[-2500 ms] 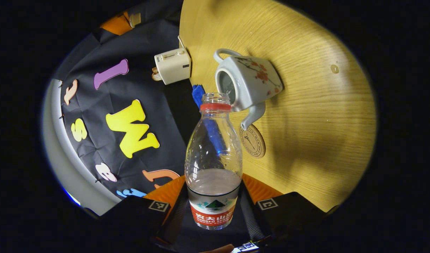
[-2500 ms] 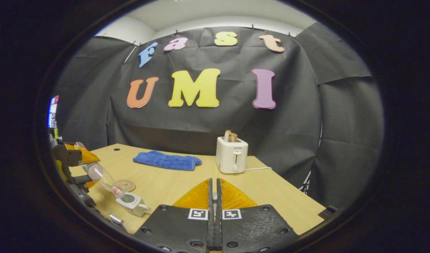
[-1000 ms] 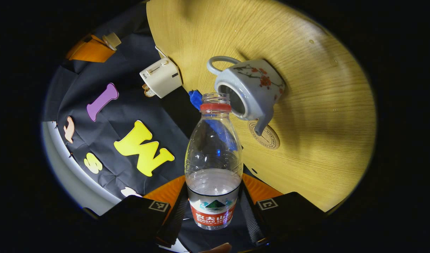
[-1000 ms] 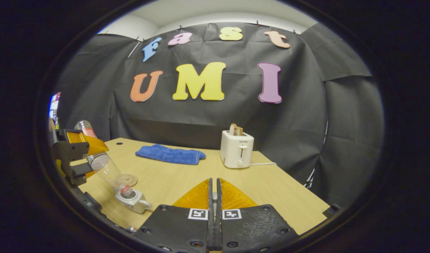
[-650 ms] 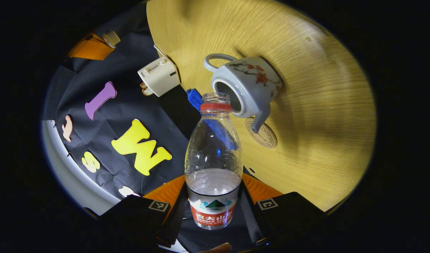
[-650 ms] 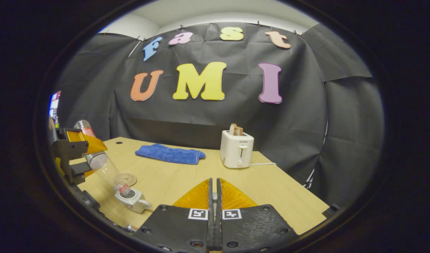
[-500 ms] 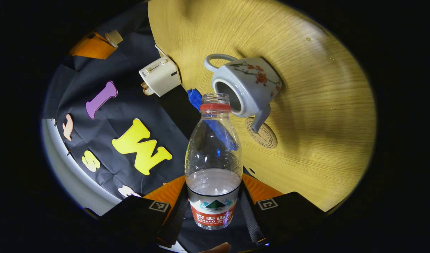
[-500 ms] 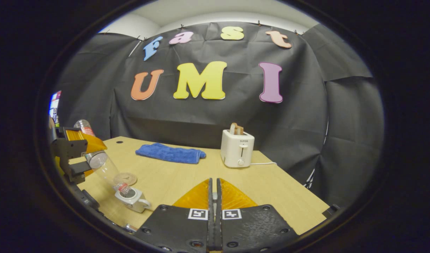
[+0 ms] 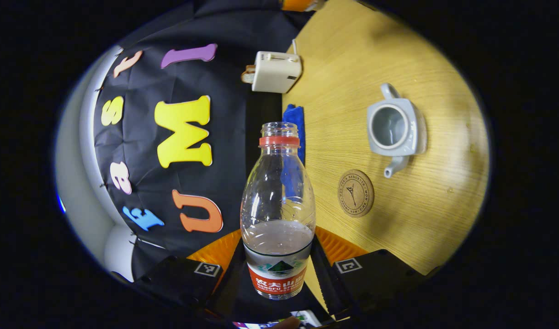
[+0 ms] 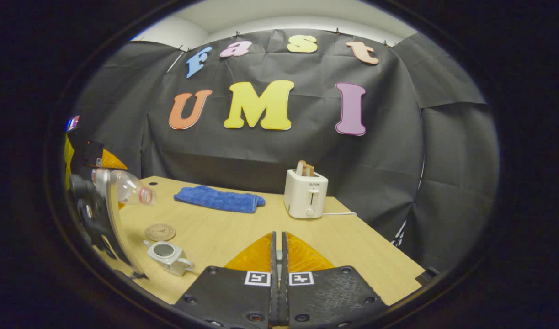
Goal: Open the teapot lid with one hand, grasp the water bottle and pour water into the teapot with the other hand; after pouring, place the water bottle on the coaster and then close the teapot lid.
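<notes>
Over on the left, the left tool [image 9: 279, 269] grips the water bottle [image 9: 278, 214] low on its body, one finger pressed on each side of the label. In the right gripper view the bottle [image 10: 124, 187] lies almost level in the air above the bench's [image 10: 242, 233] left edge, mouth toward the middle of the booth. The neck is uncapped and a little water sits at the bottom. I judge the pouring is done, or nearly so, since the mouth is off to one side of the pot, not over it.

Next along, the round coaster [image 10: 160, 232] lies flat and bare on the bench, waiting for the bottle. Just beside it the teapot [image 10: 168, 256] stands upright, lid off and opening showing, spout toward the coaster.

Farther toward the middle, a blue cloth [image 10: 219, 199] and a white toaster [image 10: 305, 195] sit near the back wall, well apart from the work.

On the right, the right tool [image 10: 278, 256] is held up over the bench's near edge with its fingers nearly together, a thin gap between them. I cannot tell whether the lid is pinched there; it would need to be kept clear until closing.
</notes>
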The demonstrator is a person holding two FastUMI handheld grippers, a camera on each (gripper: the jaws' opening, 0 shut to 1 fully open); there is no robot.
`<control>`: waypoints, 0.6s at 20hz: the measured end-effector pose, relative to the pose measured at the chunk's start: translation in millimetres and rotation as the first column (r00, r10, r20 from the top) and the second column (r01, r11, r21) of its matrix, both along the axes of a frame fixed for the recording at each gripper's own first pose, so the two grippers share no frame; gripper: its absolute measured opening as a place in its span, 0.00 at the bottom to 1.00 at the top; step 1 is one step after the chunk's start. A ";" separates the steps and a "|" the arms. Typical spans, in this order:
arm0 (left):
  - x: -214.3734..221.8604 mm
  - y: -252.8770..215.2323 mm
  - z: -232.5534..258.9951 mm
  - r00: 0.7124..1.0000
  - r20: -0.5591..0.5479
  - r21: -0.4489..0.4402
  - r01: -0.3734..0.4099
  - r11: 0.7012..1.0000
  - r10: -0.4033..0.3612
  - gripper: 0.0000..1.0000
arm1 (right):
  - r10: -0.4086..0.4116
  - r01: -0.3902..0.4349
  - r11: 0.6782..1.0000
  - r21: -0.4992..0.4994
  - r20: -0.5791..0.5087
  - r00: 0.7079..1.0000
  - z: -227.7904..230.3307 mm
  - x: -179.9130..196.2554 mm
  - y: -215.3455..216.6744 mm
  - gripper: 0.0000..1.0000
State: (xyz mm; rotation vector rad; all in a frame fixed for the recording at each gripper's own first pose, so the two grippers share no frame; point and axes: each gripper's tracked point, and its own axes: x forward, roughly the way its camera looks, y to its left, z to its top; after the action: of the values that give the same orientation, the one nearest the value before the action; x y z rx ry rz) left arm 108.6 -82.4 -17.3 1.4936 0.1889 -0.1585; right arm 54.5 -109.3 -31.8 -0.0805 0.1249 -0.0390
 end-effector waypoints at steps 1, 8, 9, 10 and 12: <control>3.1 5.5 4.2 1.000 0.004 -0.089 -0.020 0.996 0.021 0.76 | 0.002 -0.002 1.000 -0.001 0.002 1.000 0.1 -0.3 0.9 0.00; 32.9 38.6 5.5 0.971 -0.022 -0.636 -0.199 0.745 0.240 0.76 | 0.007 -0.007 1.000 -0.010 -0.010 1.000 -3.9 2.2 5.0 0.00; 38.8 37.0 1.1 0.971 -0.041 -0.709 -0.195 0.678 0.236 0.76 | 0.006 -0.006 1.000 -0.009 -0.012 1.000 -4.7 2.5 4.4 0.00; 44.3 32.9 -2.9 0.970 -0.066 -0.776 -0.196 0.600 0.232 0.76 | 0.006 -0.006 1.000 -0.008 -0.014 1.000 -5.6 4.0 4.4 0.00; 53.3 29.5 -11.4 0.969 -0.091 -0.881 -0.185 0.436 0.229 0.76 | 0.004 -0.005 1.000 -0.006 -0.020 1.000 -8.2 4.4 2.8 0.00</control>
State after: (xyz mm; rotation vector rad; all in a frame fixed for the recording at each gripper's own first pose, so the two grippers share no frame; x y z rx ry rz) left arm 161.9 -52.9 -28.8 0.3815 0.2075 -0.0042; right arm 58.9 -106.4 -40.1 -0.0876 0.1442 -0.0342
